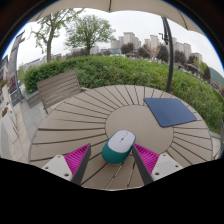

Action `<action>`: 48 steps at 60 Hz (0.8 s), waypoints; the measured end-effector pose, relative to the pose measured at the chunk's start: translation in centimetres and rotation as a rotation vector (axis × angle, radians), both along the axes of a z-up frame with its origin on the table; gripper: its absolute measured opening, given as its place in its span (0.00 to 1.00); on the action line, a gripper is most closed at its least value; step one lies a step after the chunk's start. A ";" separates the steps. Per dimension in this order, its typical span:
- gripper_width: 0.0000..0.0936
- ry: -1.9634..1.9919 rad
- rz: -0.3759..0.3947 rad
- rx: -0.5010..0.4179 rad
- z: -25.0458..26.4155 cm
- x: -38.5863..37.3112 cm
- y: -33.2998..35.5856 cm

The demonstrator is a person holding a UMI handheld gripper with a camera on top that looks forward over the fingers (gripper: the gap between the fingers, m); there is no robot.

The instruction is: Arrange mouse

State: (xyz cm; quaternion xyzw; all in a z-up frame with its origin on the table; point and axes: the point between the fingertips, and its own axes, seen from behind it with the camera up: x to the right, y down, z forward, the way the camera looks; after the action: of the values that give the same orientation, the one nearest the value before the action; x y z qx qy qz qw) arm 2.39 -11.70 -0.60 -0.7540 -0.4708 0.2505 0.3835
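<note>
Approach step: claw spread wide, gripping nothing; mouse rests on the slatted tabletop between its fingertips, gaps either side. Mat lies beyond. Next, likely close squarely on the mouse

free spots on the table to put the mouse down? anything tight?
The mouse sits between the open gripper fingers, on a bare patch of the round wooden table. Free: the wide slats left of the mouse, toward the bench, and the strip between mouse and mouse pad. The pad's top is bare too. Tightest: right around the fingers.
</note>
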 end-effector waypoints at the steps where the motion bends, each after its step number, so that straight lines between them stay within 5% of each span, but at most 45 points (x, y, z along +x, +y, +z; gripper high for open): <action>1: 0.91 -0.001 0.001 -0.003 0.0 -0.3 0.1; 28: 0.86 -0.005 0.038 -0.058 -0.6 -3.7 1.1; 33: 0.75 -0.017 0.027 -0.030 -0.7 -3.5 1.6; 36: 0.53 -0.033 0.015 0.021 -0.9 -3.3 2.3; 48: 0.45 -0.054 0.049 -0.069 -0.8 -3.4 2.1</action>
State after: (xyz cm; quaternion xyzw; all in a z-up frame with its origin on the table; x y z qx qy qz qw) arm -0.99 -9.61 -1.36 -0.7615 -0.4902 0.2557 0.3382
